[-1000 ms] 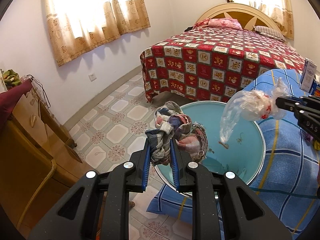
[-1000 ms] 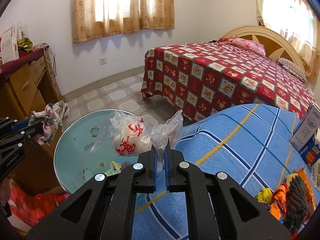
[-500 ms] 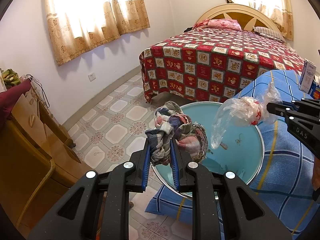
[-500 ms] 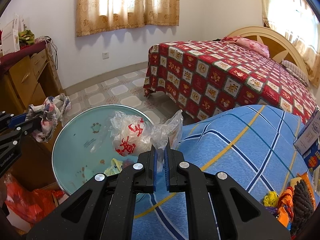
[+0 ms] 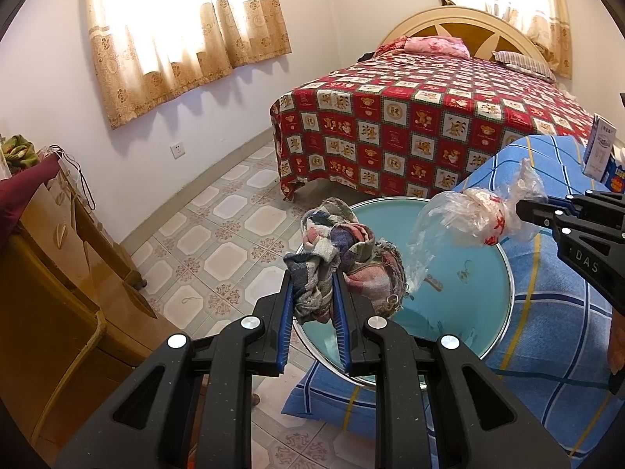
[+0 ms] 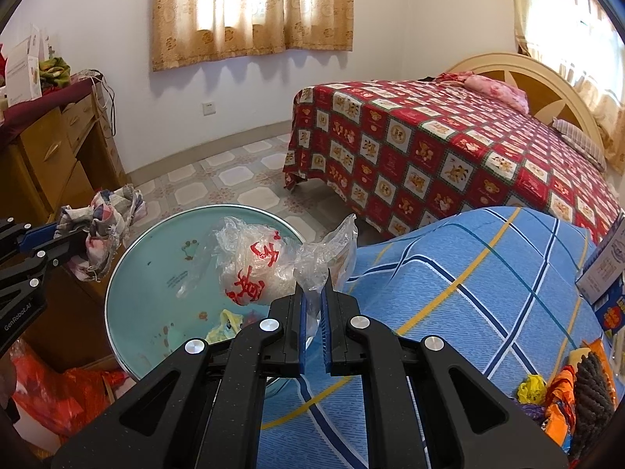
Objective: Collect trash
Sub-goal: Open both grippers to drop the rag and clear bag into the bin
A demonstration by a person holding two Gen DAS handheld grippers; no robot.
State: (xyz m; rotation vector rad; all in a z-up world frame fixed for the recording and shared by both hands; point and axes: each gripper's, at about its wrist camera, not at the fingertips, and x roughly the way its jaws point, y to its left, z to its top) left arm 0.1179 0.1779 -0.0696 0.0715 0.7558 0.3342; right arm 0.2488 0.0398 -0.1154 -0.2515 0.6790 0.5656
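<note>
Two hand-held grippers grip trash: left point(image 5: 312, 305) clamps a rag point(image 5: 340, 262), right point(image 6: 312, 305) pinches a bag point(image 6: 254, 269). Thin plastic may slip free.

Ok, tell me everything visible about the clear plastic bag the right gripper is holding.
The plastic bag is thin, crinkled, transparent film with red printed characters, bunched into a loose ball around something pale. The right gripper pinches a twisted neck of it, with a free flap sticking up above the fingers. It hangs in the air over the round teal basin, touching nothing but the gripper. From the left wrist view a loose tail droops down.
</note>
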